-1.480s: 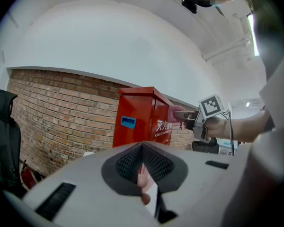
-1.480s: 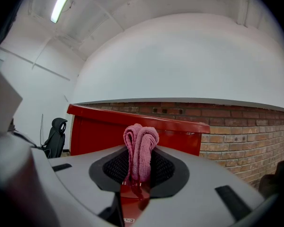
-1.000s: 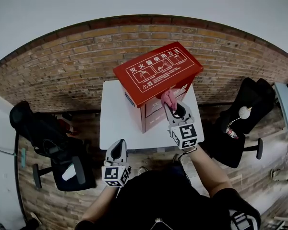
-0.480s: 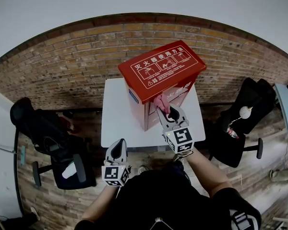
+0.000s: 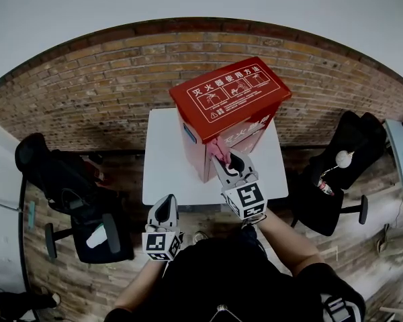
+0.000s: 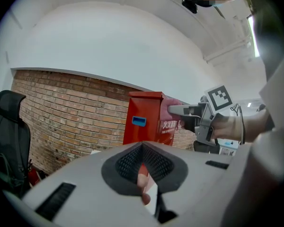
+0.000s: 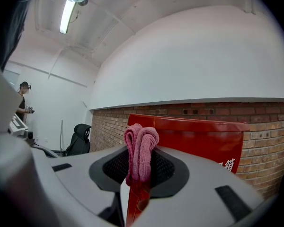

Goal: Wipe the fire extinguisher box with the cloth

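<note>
Left gripper [image 5: 165, 206]: We read its jaws as together with nothing between them. It hangs low, close to the person's body and short of the desk edge. We judge it is parked there because the wipe needs one tool only.

Right gripper [image 5: 223, 161]: Its jaws are clamped on the cloth. It is reached forward over the near edge of the desk, tips aimed at the box's front face.

Cloth [image 7: 141, 148]: Pink, folded into a thick wad. The fold stands proud of the jaw tips, so that soft fabric rather than hard jaw meets the painted metal. In the left gripper view it appears to bear on the front face, just under the lid's overhang.

Fire extinguisher box [image 5: 232, 99]: Red, upright, standing on the rear right part of the desk, one vertical corner turned toward the person. White instruction print covers the sloped lid; a small blue tab sits on the left side face.

Step in hand: We judge a stroke on the front face is under way, near its upper part.

Desk [image 5: 164, 166]: White, small, set against the wall.

Brick wall [image 5: 107, 92]: Directly behind the box.

Office chairs [image 5: 60, 186]: Black, one at each side, well apart from the work.
</note>
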`<act>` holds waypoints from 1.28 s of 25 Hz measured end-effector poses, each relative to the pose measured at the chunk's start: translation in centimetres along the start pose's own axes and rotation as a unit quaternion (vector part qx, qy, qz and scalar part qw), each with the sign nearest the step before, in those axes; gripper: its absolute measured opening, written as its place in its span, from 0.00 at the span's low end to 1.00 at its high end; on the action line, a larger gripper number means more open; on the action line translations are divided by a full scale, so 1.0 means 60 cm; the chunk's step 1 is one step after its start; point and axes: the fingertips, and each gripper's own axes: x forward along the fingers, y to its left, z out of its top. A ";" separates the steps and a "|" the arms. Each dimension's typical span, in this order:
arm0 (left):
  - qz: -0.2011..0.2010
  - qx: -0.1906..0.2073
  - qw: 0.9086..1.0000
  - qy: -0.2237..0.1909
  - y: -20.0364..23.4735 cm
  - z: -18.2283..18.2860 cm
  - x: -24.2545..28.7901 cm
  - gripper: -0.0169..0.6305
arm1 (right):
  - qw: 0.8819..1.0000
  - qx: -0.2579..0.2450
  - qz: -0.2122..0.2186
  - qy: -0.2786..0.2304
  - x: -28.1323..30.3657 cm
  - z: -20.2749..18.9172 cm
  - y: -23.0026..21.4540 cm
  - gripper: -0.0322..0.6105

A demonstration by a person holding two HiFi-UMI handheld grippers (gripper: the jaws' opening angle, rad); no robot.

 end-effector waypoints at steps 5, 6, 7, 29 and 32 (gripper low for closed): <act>0.006 -0.001 1.000 -0.002 0.004 0.001 -0.007 0.07 | 1.000 0.006 0.001 -0.003 0.000 0.001 0.010 0.21; 0.007 -0.001 1.000 -0.002 0.005 0.000 -0.009 0.07 | 1.000 0.006 0.001 -0.004 0.000 0.001 0.012 0.21; 0.007 -0.001 1.000 -0.001 0.005 0.000 -0.010 0.07 | 1.000 0.005 0.002 -0.006 0.000 0.000 0.013 0.21; 0.024 -0.009 0.999 0.022 0.006 -0.027 -0.015 0.07 | 1.000 0.004 -0.004 0.013 0.009 -0.094 0.029 0.21; 0.029 -0.008 0.999 0.025 0.007 -0.031 -0.019 0.07 | 1.000 0.005 -0.001 0.013 0.009 -0.109 0.032 0.21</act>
